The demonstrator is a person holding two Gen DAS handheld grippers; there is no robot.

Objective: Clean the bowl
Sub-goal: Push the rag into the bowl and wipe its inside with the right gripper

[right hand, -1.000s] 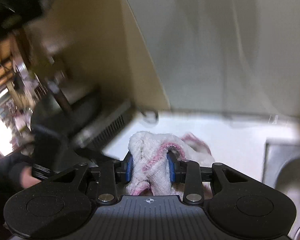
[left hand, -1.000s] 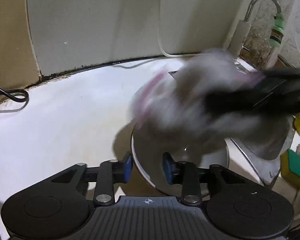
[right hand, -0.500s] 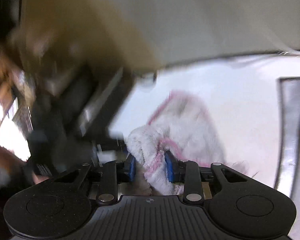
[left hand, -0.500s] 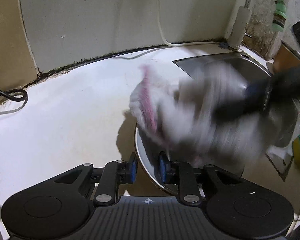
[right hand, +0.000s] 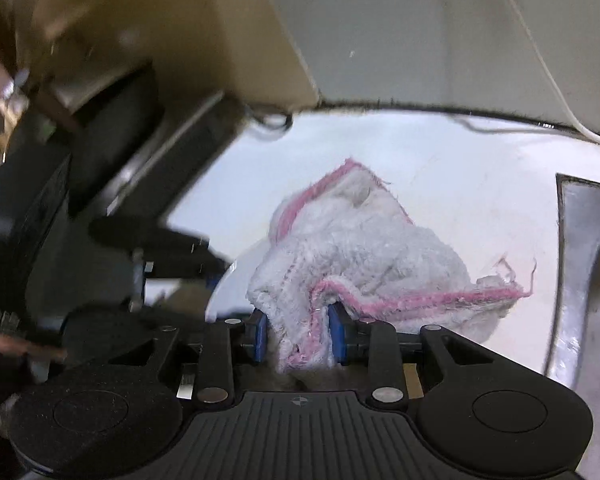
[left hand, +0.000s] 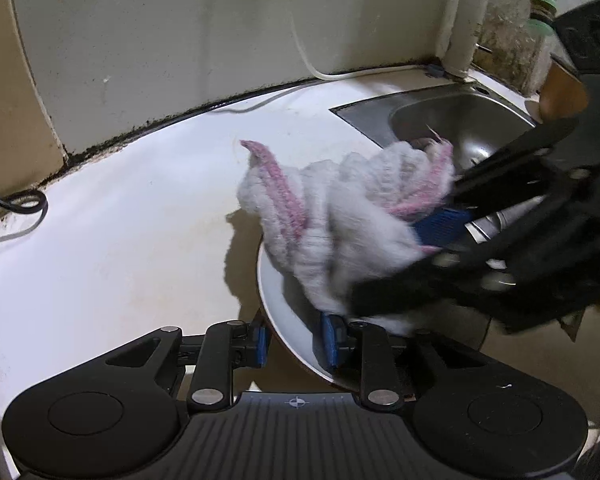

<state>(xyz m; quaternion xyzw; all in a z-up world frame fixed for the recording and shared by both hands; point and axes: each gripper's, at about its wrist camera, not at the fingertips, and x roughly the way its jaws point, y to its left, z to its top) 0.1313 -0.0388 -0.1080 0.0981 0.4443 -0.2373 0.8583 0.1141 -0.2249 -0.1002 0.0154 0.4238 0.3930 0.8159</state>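
Note:
My left gripper (left hand: 296, 346) is shut on the near rim of a metal bowl (left hand: 284, 312) and holds it over the white counter. My right gripper (right hand: 298, 338) is shut on a white cloth with pink edging (right hand: 352, 252). In the left wrist view the cloth (left hand: 340, 216) lies bunched inside the bowl and hides most of its inside. The right gripper (left hand: 444, 236) comes in from the right, above the bowl. In the right wrist view a strip of the bowl's rim (right hand: 228, 280) shows left of the cloth.
A steel sink (left hand: 460, 120) is set into the white counter (left hand: 120, 240) behind the bowl, with a tap (left hand: 466, 32) at the wall. A black cable (left hand: 16, 204) lies at the far left. A white cord (left hand: 308, 60) runs down the wall.
The right gripper has swept the cloth around inside the bowl, from the far side toward the near side. The left gripper has kept its hold on the rim.

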